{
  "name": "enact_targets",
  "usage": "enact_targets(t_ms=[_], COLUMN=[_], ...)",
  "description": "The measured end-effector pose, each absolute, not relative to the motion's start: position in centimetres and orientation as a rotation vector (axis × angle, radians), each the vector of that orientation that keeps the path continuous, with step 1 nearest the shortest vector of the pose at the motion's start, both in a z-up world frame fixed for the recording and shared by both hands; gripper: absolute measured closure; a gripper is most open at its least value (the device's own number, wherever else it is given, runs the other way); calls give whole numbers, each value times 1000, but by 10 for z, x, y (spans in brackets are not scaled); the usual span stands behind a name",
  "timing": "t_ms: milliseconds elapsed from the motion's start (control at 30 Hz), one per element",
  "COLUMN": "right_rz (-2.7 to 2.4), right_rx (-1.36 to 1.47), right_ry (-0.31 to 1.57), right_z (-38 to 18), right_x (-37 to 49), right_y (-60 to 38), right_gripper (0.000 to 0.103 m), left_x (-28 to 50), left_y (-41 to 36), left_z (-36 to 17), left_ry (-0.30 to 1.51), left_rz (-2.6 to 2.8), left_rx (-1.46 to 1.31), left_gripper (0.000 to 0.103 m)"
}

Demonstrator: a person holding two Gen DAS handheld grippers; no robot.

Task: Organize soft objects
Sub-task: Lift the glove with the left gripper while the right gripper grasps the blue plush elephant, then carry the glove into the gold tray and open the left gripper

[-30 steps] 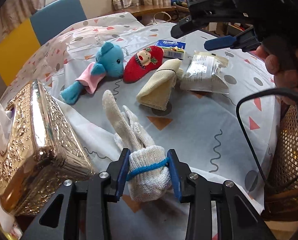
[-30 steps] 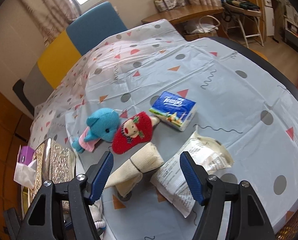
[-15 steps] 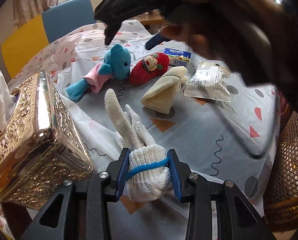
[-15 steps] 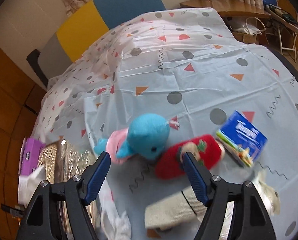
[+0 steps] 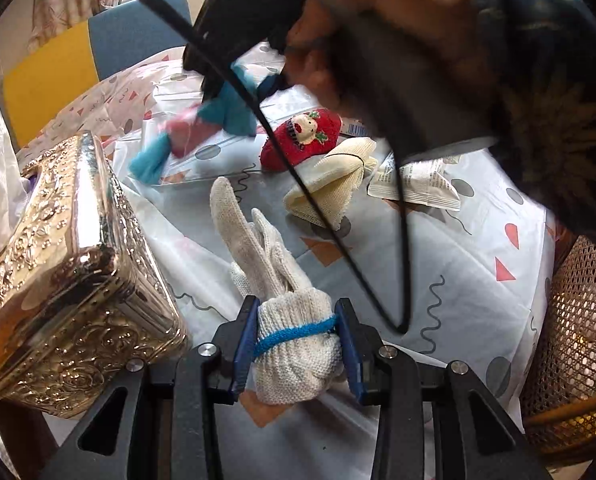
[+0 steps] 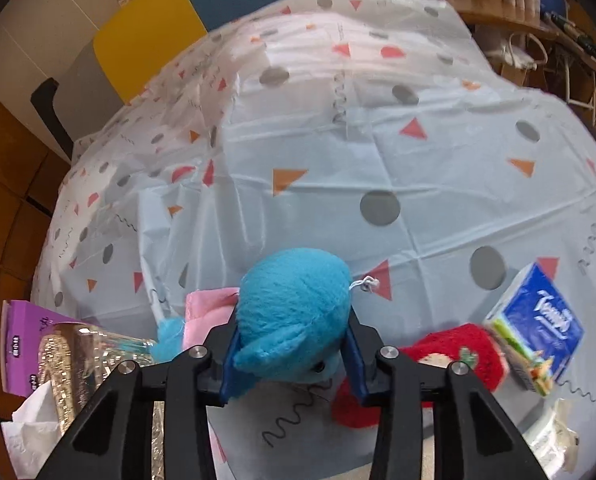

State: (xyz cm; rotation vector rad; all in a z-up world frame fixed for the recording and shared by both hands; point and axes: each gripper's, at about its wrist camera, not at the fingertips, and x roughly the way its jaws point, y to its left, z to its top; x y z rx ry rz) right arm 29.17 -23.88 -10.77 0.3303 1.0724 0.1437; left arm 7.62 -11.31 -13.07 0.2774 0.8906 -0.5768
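A gold tissue box sits at the near left edge of the bench, which is covered in a pale cloth printed with triangles and dots. Just right of it, the left claw pinches the cuff of a white knitted glove banded in blue, the glove's fingers pointing away across the cloth. Farther back, a blurred blue plush toy with a pink garment hangs just above the bench under the right claw, whose jaws are closing with the toy's head between them, the blue pads against both sides of it. The hand holding that claw fills the top of the left wrist view, a black cable looping down from it. Right of the toy lies a red stuffed ornament with a small face, touching a folded cream cloth nearer the camera. A white printed packet rests just right of the cloth. In the right wrist view, a blue tissue pack lies at the far right beside the ornament.
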Motion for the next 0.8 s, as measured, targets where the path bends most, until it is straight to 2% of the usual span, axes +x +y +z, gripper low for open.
enact_targets(t_ms=[333, 600, 800], right_rz=[18, -81, -89], right_rx=[416, 554, 612], right_ry=[866, 783, 774], right_z=[-44, -64, -74], right_x=[223, 163, 155], right_y=[-310, -361, -372], right_gripper=[61, 61, 61], left_x=[88, 128, 172], left_y=[-122, -138, -143], left_z=[-124, -84, -39], left_ry=[929, 924, 894], left_rz=[-553, -536, -508], left_rx=[266, 194, 115], left_gripper=[66, 68, 68])
